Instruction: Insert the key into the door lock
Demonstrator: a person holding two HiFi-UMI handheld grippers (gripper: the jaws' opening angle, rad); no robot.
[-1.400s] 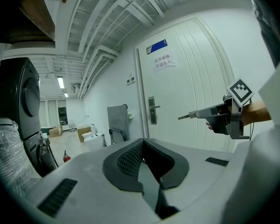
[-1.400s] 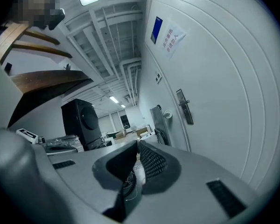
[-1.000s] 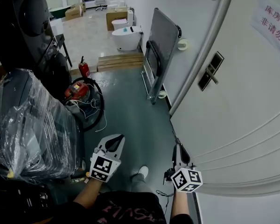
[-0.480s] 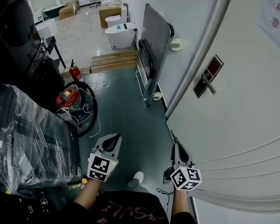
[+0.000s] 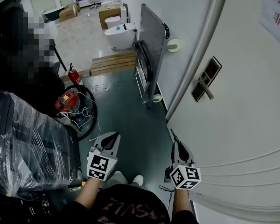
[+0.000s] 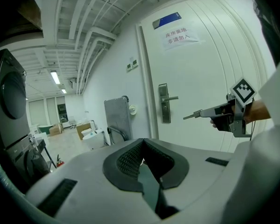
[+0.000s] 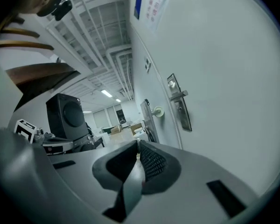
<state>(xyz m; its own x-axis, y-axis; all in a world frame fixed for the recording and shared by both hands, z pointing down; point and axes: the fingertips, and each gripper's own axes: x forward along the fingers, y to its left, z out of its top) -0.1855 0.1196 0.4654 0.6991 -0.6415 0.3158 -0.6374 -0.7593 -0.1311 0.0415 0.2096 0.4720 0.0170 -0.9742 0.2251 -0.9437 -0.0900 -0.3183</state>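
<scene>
head view scope: person faces a closed door with one tool in each hand, both held low and well short of the lock.
door [image 5: 242, 125]: white, smooth painted panel with shallow moulded lines; closed in its frame, so the lock side faces the person.
wrapped machine [image 5: 28, 143]: bulky and dark under crinkled clear film; stands at the left, off the walkway.
folded cart [image 5: 151, 45]: flat grey deck leant upright on the wall beside the door frame, judged stowed out of the way.
lock plate [image 5: 204, 78]: narrow upright rectangle, brushed metal in the left gripper view, carrying a lever handle [image 5: 206, 91]; keyhole too small to make out.
right tool [image 5: 177, 144]: jaws closed on the key, pointed forward along the door face; judged the hand that will do the insertion.
left tool [image 5: 115, 136]: ribbed dark pads [image 6: 127, 160] pressed together with nothing between them; judged idle, held aside.
key [image 6: 192, 116]: slim metal, blade sticking out past the right tool's tip, well apart from the lock plate; approach not yet made.
</scene>
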